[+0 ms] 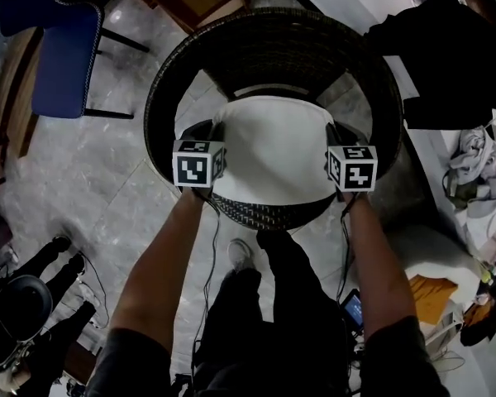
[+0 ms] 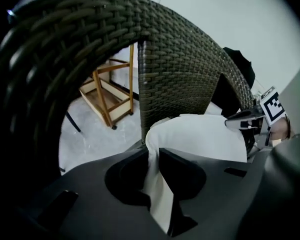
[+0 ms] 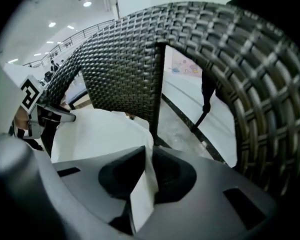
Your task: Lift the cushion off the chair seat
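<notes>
A white cushion (image 1: pixel 274 149) hangs between my two grippers over the round dark wicker chair (image 1: pixel 273 48). My left gripper (image 1: pixel 208 157) is shut on the cushion's left edge; in the left gripper view the white cloth (image 2: pixel 155 184) is pinched between the jaws. My right gripper (image 1: pixel 337 154) is shut on the right edge, and the fabric (image 3: pixel 145 184) runs pressed between its jaws. Both marker cubes show at the cushion's sides. The cushion's underside and the seat below it are hidden.
The wicker backrest (image 2: pixel 180 69) curves closely around both grippers. A blue chair (image 1: pixel 62 52) stands at the left, a wooden frame (image 2: pixel 107 91) behind the wicker chair, dark clothing (image 1: pixel 446 56) on a surface at the right. Grey marble floor lies around.
</notes>
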`<action>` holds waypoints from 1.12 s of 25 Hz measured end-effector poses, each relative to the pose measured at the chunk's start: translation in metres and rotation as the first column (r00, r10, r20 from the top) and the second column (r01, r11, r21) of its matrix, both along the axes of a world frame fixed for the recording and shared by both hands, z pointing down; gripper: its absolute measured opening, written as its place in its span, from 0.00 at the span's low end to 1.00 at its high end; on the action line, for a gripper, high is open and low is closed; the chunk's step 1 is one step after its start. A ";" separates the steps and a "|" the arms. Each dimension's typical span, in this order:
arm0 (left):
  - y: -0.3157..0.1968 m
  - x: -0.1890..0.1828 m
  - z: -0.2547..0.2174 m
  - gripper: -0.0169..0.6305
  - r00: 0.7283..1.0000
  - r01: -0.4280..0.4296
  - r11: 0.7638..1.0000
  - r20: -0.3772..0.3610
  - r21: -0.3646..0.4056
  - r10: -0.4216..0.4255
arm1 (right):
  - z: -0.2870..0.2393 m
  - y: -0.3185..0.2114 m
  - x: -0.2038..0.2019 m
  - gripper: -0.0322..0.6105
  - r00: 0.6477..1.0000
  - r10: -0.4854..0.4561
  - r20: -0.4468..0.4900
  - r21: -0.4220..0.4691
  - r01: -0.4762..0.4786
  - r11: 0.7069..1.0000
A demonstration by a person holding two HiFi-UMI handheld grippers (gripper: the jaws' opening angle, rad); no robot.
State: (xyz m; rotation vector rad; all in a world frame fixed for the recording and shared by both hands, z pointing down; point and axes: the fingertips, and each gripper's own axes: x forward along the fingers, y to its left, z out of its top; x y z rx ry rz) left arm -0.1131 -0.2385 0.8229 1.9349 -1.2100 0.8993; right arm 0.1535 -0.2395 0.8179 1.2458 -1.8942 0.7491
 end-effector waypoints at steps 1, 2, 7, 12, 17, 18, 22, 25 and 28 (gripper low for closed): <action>0.002 0.000 -0.010 0.13 1.000 0.003 1.000 -0.004 0.011 -0.003 | -0.010 0.001 0.000 0.12 1.000 0.004 0.002 0.013 -0.005 1.000; 0.003 0.000 -0.021 0.13 1.000 0.006 1.000 -0.008 0.022 -0.006 | -0.021 0.003 0.000 0.12 1.000 0.007 0.005 0.026 -0.007 1.000; 0.011 -0.001 -0.082 0.12 1.000 0.007 0.996 -0.030 0.091 -0.004 | -0.084 0.012 -0.001 0.12 1.000 0.021 0.012 0.113 -0.022 0.993; 0.020 -0.006 -0.142 0.11 0.999 0.007 0.987 -0.049 0.158 0.000 | -0.145 0.026 -0.006 0.12 0.999 0.040 0.025 0.188 -0.044 0.981; 0.030 -0.009 -0.211 0.11 0.998 0.002 0.970 -0.055 0.244 0.011 | -0.212 0.039 -0.008 0.12 0.998 0.054 0.044 0.270 -0.064 0.961; 0.033 -0.010 -0.225 0.11 0.998 -0.001 0.965 -0.053 0.262 0.015 | -0.225 0.042 -0.009 0.12 0.997 0.053 0.047 0.286 -0.064 0.956; 0.038 -0.015 -0.275 0.11 0.999 -0.006 0.949 -0.048 0.316 0.022 | -0.276 0.051 -0.014 0.12 0.997 0.048 0.061 0.347 -0.067 0.936; 0.039 -0.019 -0.308 0.11 0.999 -0.007 0.939 -0.048 0.343 0.025 | -0.308 0.054 -0.017 0.12 0.996 0.052 0.069 0.374 -0.074 0.925; 0.040 -0.019 -0.341 0.11 0.999 -0.001 0.928 -0.048 0.373 0.020 | -0.340 0.053 -0.017 0.12 0.996 0.051 0.080 0.402 -0.079 0.912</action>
